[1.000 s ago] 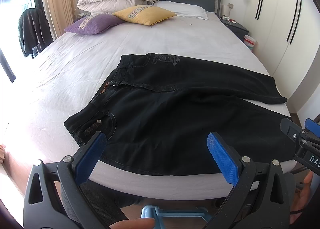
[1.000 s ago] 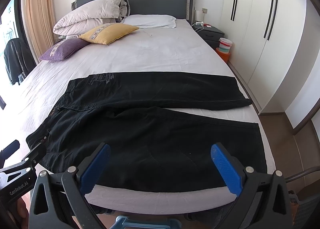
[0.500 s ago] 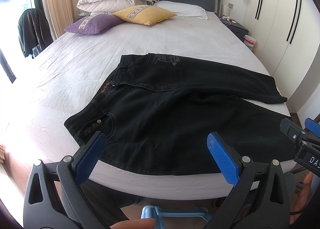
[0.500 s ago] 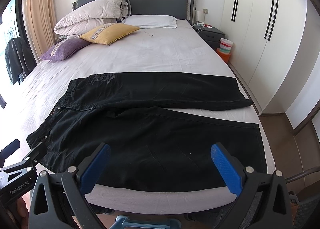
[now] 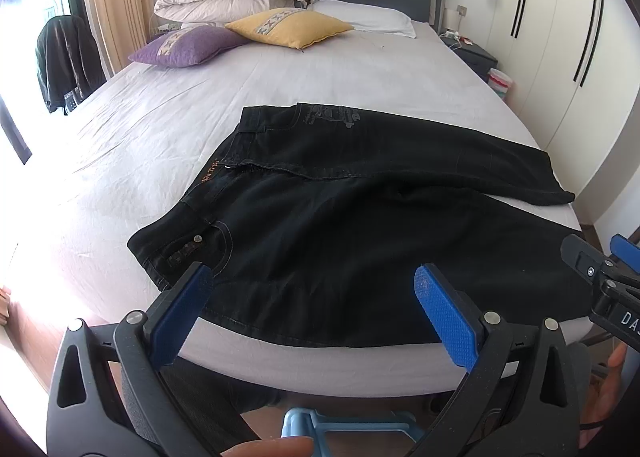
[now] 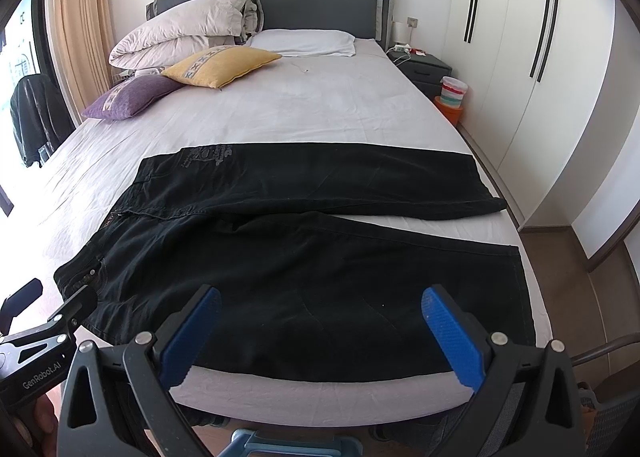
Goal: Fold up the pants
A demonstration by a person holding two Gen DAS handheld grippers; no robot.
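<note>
The right hand-held gripper (image 6: 320, 331), its blue-padded jaws spread wide and empty, hovers at the bed's (image 6: 320, 109) foot. Just ahead, black denim pants (image 6: 304, 249) lie flat, waistband leftward, legs parted toward the right.

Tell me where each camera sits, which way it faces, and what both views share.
Left wrist: behind the open left gripper at the bed's foot, facing the headboard; a thumb shows below.
Right wrist: behind the open right gripper, same direction, further right.
Shared: black pants spread flat, yellow cushion, and each view catches the other gripper.
</note>
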